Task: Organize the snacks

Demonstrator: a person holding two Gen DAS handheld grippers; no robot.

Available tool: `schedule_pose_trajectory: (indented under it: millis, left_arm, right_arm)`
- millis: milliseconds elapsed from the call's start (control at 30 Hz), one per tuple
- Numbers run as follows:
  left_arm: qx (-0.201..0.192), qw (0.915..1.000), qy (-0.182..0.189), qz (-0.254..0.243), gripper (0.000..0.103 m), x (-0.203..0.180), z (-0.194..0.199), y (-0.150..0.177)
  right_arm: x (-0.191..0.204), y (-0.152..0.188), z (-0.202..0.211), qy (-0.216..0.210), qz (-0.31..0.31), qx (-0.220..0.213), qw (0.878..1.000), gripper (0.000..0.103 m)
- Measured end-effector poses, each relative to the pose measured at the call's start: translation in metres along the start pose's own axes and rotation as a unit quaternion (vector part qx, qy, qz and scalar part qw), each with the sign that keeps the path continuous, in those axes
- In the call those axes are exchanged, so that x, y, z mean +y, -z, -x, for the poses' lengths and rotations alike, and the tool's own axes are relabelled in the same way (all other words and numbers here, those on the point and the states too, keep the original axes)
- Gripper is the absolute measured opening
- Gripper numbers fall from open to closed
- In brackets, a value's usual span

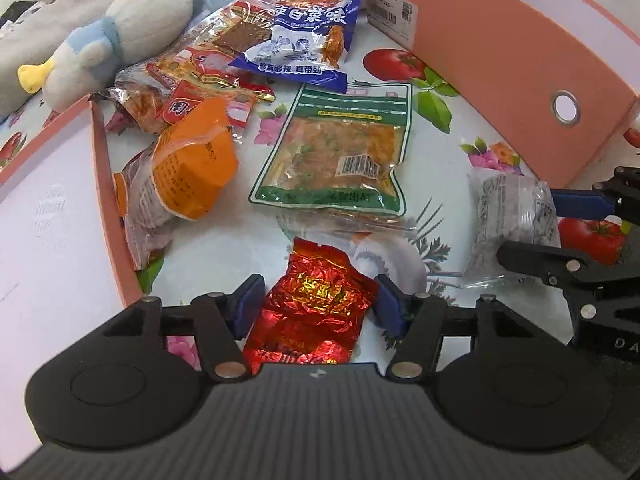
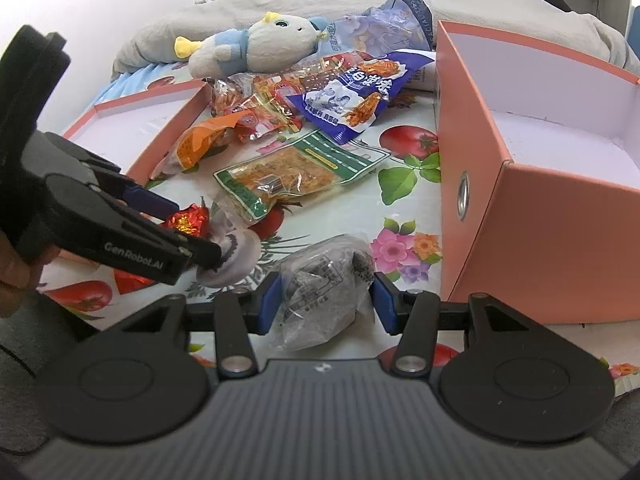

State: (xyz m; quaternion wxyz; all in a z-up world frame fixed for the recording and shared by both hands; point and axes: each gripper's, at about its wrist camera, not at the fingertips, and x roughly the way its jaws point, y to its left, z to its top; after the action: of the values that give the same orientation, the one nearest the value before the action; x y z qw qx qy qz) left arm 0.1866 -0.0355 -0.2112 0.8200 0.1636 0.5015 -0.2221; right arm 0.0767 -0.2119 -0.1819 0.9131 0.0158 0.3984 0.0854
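Observation:
My left gripper (image 1: pixel 318 304) has its blue pads on both sides of a red foil snack packet (image 1: pixel 316 304) that lies on the flowered tablecloth; it also shows in the right wrist view (image 2: pixel 188 220). My right gripper (image 2: pixel 326 300) has its pads on both sides of a clear packet with a dark snack (image 2: pixel 320 292), seen in the left wrist view too (image 1: pixel 512 220). A green-edged clear packet (image 1: pixel 336 152), an orange packet (image 1: pixel 188 168), a blue packet (image 1: pixel 316 28) and red-and-clear packets (image 1: pixel 188 80) lie beyond.
A deep pink box (image 2: pixel 540 200) stands open at the right, white inside. A shallow pink lid (image 2: pixel 140 128) lies at the left. A plush toy (image 2: pixel 256 48) and a grey blanket (image 2: pixel 200 20) lie behind the snacks.

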Motion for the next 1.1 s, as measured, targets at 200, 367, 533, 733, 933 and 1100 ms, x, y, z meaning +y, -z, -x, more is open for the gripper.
schedule_pose_trajectory:
  millis: [200, 367, 533, 733, 933, 1100]
  left_arm:
    - [-0.013, 0.9986, -0.014, 0.049, 0.065, 0.007, 0.012, 0.004]
    - [-0.039, 0.9925, -0.021, 0.114, 0.065, 0.018, 0.034, 0.004]
    - [-0.067, 0.9822, -0.015, 0.174, 0.065, 0.023, 0.058, -0.001]
    - [-0.108, 0.9710, -0.009, 0.213, 0.065, 0.021, 0.092, -0.013]
    - [-0.146, 0.9581, 0.005, 0.247, 0.065, 0.023, 0.125, -0.027]
    - [-0.173, 0.9516, 0.009, 0.254, 0.065, 0.022, 0.147, -0.040]
  right_arm:
    - [0.003, -0.002, 0.005, -0.003, 0.004, -0.006, 1.000, 0.052]
    - [0.007, -0.009, 0.011, -0.006, 0.007, -0.013, 1.000, 0.052]
    - [0.012, -0.020, 0.023, -0.011, 0.012, -0.028, 0.999, 0.052]
    - [0.016, -0.039, 0.040, -0.012, 0.012, -0.052, 0.998, 0.052]
    - [0.014, -0.063, 0.059, -0.009, 0.013, -0.082, 0.997, 0.052]
    - [0.008, -0.082, 0.070, -0.001, 0.011, -0.105, 0.994, 0.052]
